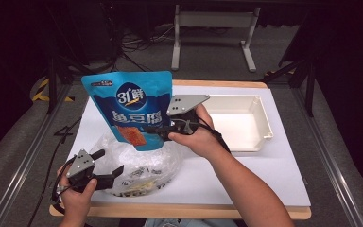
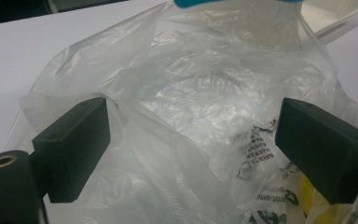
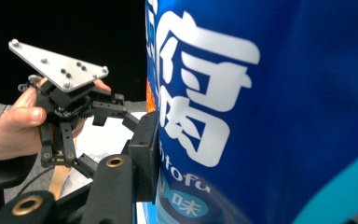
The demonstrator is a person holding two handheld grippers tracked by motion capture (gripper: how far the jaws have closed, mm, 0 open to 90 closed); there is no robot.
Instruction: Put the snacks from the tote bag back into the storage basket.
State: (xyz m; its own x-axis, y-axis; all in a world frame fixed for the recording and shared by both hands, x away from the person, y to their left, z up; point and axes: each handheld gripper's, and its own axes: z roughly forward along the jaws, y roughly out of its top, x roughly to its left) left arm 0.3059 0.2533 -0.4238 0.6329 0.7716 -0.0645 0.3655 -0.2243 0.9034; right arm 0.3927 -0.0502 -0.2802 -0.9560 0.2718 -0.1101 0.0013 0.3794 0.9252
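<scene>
High view: the right gripper [image 1: 158, 130], held in the person's right hand [image 1: 196, 135], is closed on the lower right edge of a blue stand-up snack pouch [image 1: 132, 106] printed with white characters, which it holds upright above a crumpled clear plastic bag [image 1: 142, 163] on the white table [image 1: 264, 170]. The left gripper [image 1: 116, 172], in the left hand [image 1: 78, 191] at the table's near left edge, has its jaws spread wide, level with the bag's left side. A white plastic tray [image 1: 246, 123] sits to the right of the pouch, well apart from the bag. Left gripper view: both black jaws stand far apart with the clear bag's film [image 2: 191, 116] lying between and beyond them; whether either pad touches the film cannot be told. Printed packets show through the film at lower right. Right gripper view: one jaw presses flat against the pouch face [image 3: 270, 116], beside the word "tofu"; the left gripper [image 3: 98, 116] appears farther off, its grey three-cornered plate uppermost.
</scene>
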